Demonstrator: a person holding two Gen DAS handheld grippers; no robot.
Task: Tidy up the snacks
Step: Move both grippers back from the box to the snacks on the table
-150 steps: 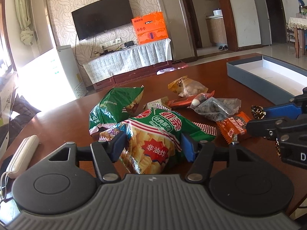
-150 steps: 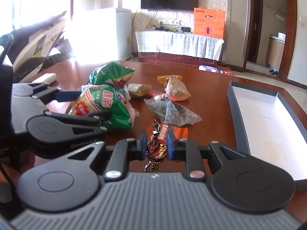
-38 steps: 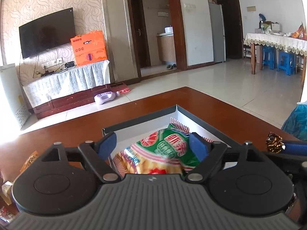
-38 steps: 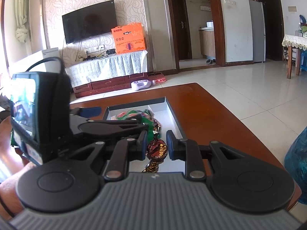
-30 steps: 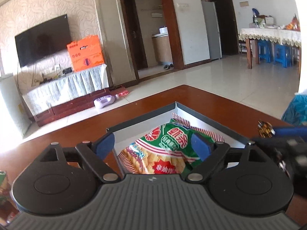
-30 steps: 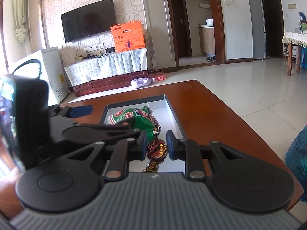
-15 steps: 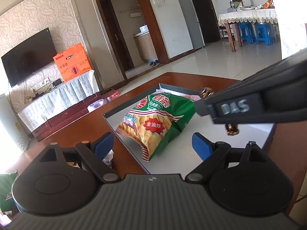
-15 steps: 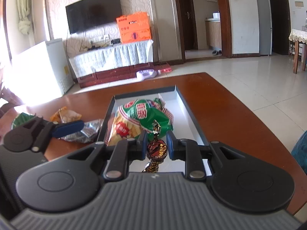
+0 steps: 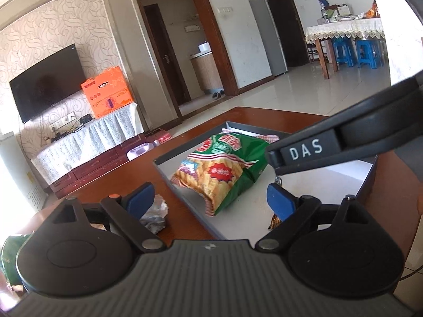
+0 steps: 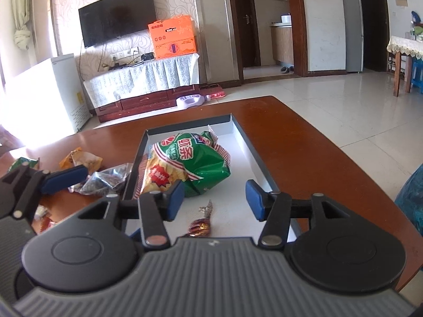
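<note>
Left wrist view, "DAS" label on right tool (image 9: 275, 169), jaws opening above wrapped candy (image 10: 200, 227), left tool (image 9: 208, 198) apart, empty, green chip bag (image 9: 224, 169) in box (image 9: 182, 185).

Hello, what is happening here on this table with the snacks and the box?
A person with tongs in each hand is sorting snacks into the shallow grey box. The green chip bag already lies inside. The right tongs are opening, and the wrapped candy lies loose on the box floor beneath them. The left tongs are open and empty. Several snack packets wait on the wooden table, left of the box.
</note>
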